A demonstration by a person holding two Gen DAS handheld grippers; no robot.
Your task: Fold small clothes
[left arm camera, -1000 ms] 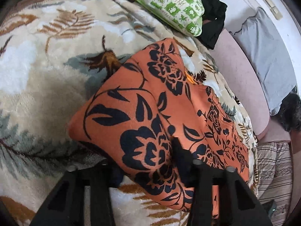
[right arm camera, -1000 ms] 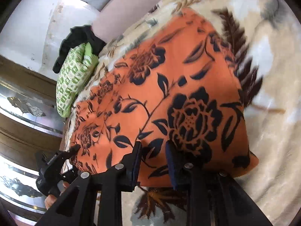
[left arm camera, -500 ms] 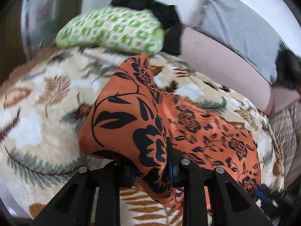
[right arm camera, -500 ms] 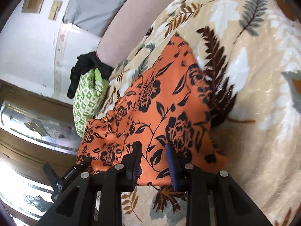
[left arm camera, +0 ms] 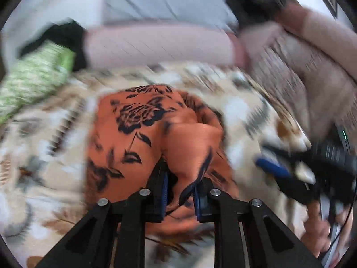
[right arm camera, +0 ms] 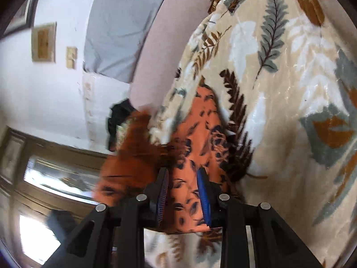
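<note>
An orange cloth with black flowers (left arm camera: 138, 129) lies on a leaf-patterned blanket (left arm camera: 44, 134). My left gripper (left arm camera: 179, 185) is shut on a lifted fold of the cloth (left arm camera: 191, 147), which bunches up between the blue pads. In the right wrist view the same cloth (right arm camera: 196, 134) runs between the fingers of my right gripper (right arm camera: 184, 189), which is shut on its near edge; a raised part of it (right arm camera: 131, 156) hangs to the left. The right gripper also shows in the left wrist view (left arm camera: 290, 174), blurred, at the right. Both views are motion-blurred.
A green patterned pillow (left arm camera: 31, 82) and a black garment (left arm camera: 64, 31) lie at the back left. A pink bolster (left arm camera: 156, 44) and a grey pillow (right arm camera: 125, 26) line the wall. A wooden mirrored cabinet (right arm camera: 55, 174) stands beside the bed.
Both grippers have lifted and swung with the cloth in them. The left has carried its corner over toward the right gripper, doubling the cloth. The cloth looks narrower and bunched.
</note>
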